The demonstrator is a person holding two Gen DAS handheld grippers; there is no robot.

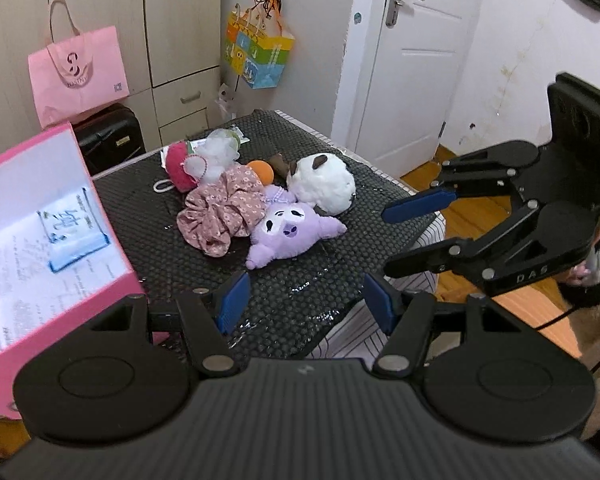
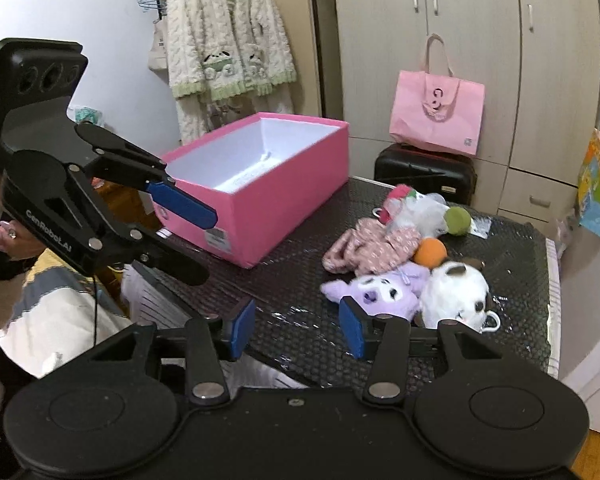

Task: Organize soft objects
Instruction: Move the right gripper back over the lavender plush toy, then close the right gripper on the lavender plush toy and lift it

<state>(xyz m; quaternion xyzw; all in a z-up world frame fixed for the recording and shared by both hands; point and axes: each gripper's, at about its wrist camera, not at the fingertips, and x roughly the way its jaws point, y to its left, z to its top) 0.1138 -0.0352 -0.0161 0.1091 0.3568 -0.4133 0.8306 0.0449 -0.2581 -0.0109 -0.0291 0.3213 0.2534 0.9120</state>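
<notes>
A heap of soft things lies on the black bubble mat [image 1: 148,200]: a purple plush [image 1: 288,232], a white plush with brown patches [image 1: 324,184], a pink floral cloth [image 1: 220,212], an orange ball [image 1: 260,172], a red plush [image 1: 180,166] and a white mesh puff [image 1: 216,152]. My left gripper [image 1: 306,304] hangs open over the mat's near edge, short of the purple plush. My right gripper [image 2: 298,328] is open with nothing between its pads, just left of the purple plush [image 2: 384,288] and white plush [image 2: 456,292]. An open pink box [image 2: 260,200] with a white, empty inside stands at the left.
Behind the table are a black suitcase [image 2: 424,172] with a pink paper bag [image 2: 436,108] on it, and wardrobe doors. A white door [image 1: 412,60] is at the far right, and a colourful bag [image 1: 256,52] hangs nearby. A green ball [image 2: 458,220] lies in the heap.
</notes>
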